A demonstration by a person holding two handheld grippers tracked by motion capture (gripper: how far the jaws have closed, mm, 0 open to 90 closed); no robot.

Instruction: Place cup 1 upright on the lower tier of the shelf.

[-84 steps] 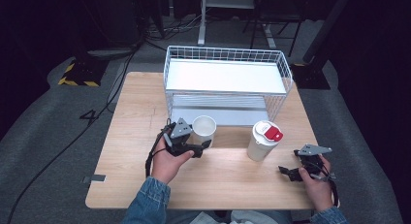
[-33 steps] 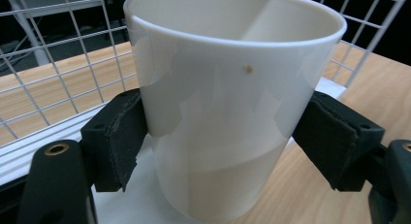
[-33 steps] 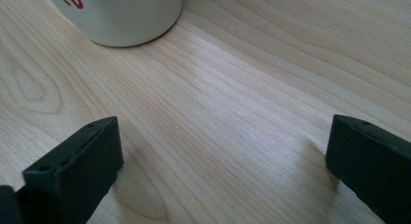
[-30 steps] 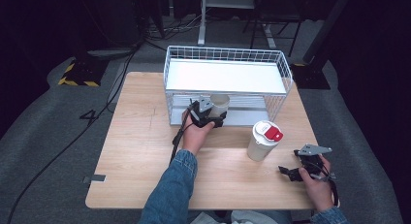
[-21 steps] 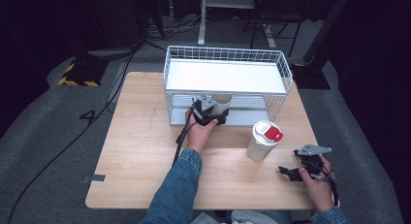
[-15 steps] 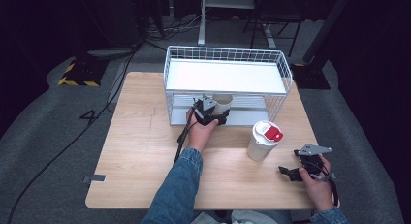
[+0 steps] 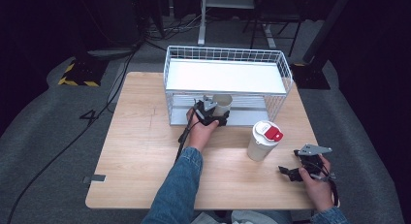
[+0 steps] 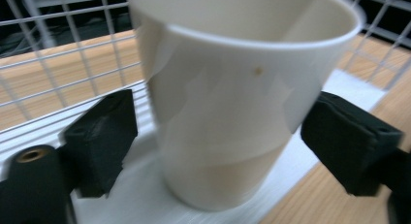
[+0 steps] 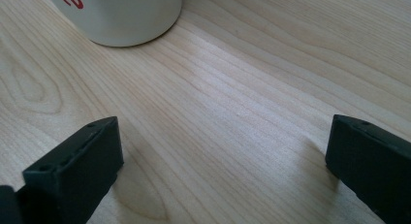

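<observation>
White paper cup (image 8: 232, 98), open-topped and without a lid, stands upright on the lower shelf of the white wire rack (image 7: 228, 78) at the far side of the wooden counter (image 7: 140, 151), so the placing step appears essentially complete. In the left gripper view the left gripper (image 8: 228, 136) brackets the cup; its jaws have just been opening, and both pads stand apart from the cup wall, with a visible gap on each side, so the cup is released and rests on its own base. What remains for this hand, by judgement, is to draw the gripper back out from under the upper tray without tipping the cup. A second white cup with a white lid and red tab (image 7: 263, 140) stands on the counter in front of the rack, not yet handled. The right gripper (image 9: 218, 156) rests low over the counter near that cup, jaws wide and holding nothing; shelving the lidded cup is likely the outstanding work.
</observation>
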